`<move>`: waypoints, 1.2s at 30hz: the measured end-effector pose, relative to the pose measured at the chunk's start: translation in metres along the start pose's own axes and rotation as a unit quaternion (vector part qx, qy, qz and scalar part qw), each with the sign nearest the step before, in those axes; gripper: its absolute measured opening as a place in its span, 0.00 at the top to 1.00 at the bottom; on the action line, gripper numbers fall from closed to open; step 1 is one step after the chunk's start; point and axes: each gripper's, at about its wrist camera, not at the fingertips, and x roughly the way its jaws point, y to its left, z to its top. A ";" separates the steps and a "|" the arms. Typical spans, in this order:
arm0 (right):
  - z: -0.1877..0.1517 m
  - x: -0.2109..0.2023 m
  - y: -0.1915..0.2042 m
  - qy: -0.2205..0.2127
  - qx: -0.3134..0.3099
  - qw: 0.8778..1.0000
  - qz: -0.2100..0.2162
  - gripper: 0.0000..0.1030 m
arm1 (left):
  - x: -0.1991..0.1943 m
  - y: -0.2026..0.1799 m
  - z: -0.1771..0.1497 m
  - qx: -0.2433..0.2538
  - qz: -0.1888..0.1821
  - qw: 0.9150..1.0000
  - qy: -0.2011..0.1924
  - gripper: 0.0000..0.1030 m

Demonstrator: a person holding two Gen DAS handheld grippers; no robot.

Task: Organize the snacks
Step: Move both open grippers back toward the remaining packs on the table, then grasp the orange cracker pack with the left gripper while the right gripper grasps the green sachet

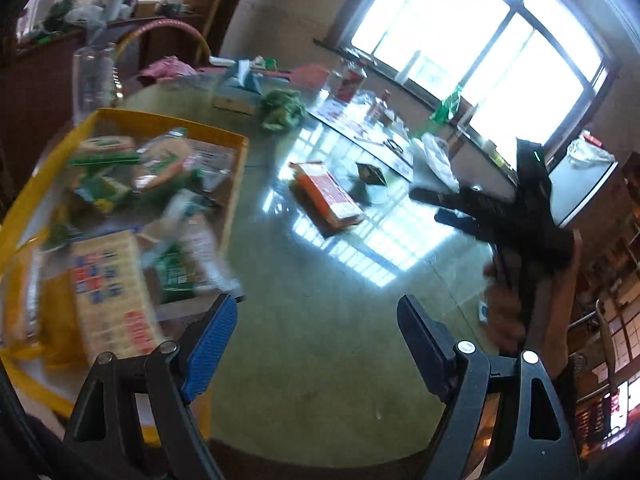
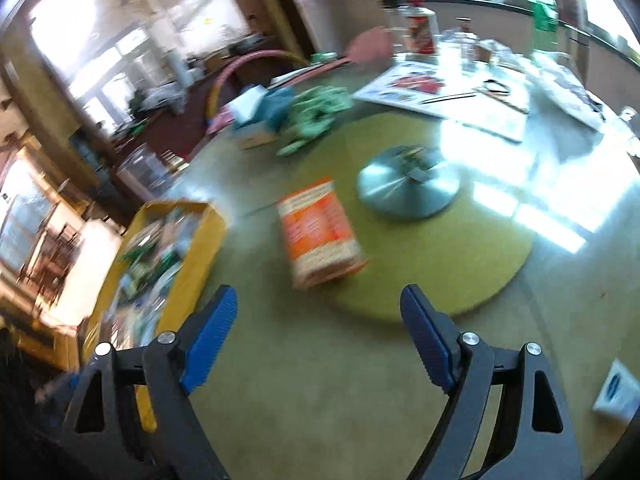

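Observation:
A yellow box (image 1: 236, 140) at the left holds several snack packets, blurred by motion. An orange snack packet (image 1: 326, 196) lies flat on the glass table, beyond and between my two grippers. My left gripper (image 1: 316, 308) is open over bare table beside the box's near corner, with nothing between its blue pads. In the right wrist view the same orange packet (image 2: 320, 236) lies just ahead of my right gripper (image 2: 318, 292), which is open and empty. The yellow box (image 2: 180, 276) is to its left. The right gripper (image 1: 434, 206) also shows in the left wrist view, held by a hand.
A round green mat (image 2: 480, 272) with a metal disc (image 2: 408, 192) sits under the glass. Beyond are a green bag (image 2: 316, 116), a tissue box (image 2: 256, 108), papers (image 2: 440, 96) and bottles. A glass vase (image 1: 94, 76) stands behind the box. A white packet (image 2: 616, 392) lies near right.

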 end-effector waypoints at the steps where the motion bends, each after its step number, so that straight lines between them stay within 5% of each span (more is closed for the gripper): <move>1: 0.007 0.004 -0.007 0.005 0.008 1.000 -0.003 0.19 | 0.007 -0.004 0.003 -0.001 -0.001 1.000 0.004 0.20; 11: 0.091 0.090 -0.091 0.046 0.131 0.990 -0.007 0.27 | 0.034 -0.007 0.015 -0.008 -0.001 1.000 0.024 0.20; 15: 0.104 0.119 -0.099 0.068 0.134 0.988 -0.015 0.35 | 0.035 -0.002 0.018 -0.022 -0.001 0.999 0.028 0.20; 18: 0.102 0.128 -0.096 0.078 0.122 0.989 -0.025 0.52 | 0.034 -0.006 0.019 -0.017 -0.004 0.999 0.029 0.20; 19: 0.099 0.129 -0.095 0.085 0.117 0.989 -0.021 0.65 | 0.036 -0.008 0.019 -0.014 0.000 0.999 0.031 0.20; 24: 0.071 0.109 -0.093 0.079 0.096 0.991 -0.042 0.76 | 0.045 -0.017 0.021 -0.017 -0.008 0.999 0.047 0.20; 31: -0.014 0.046 -0.087 0.070 0.069 0.993 -0.063 0.79 | 0.082 -0.036 0.033 -0.019 0.011 0.996 0.083 0.20; 36: -0.091 -0.012 -0.092 0.032 0.079 0.994 -0.074 0.79 | 0.125 -0.048 0.067 -0.025 0.060 0.993 0.093 0.20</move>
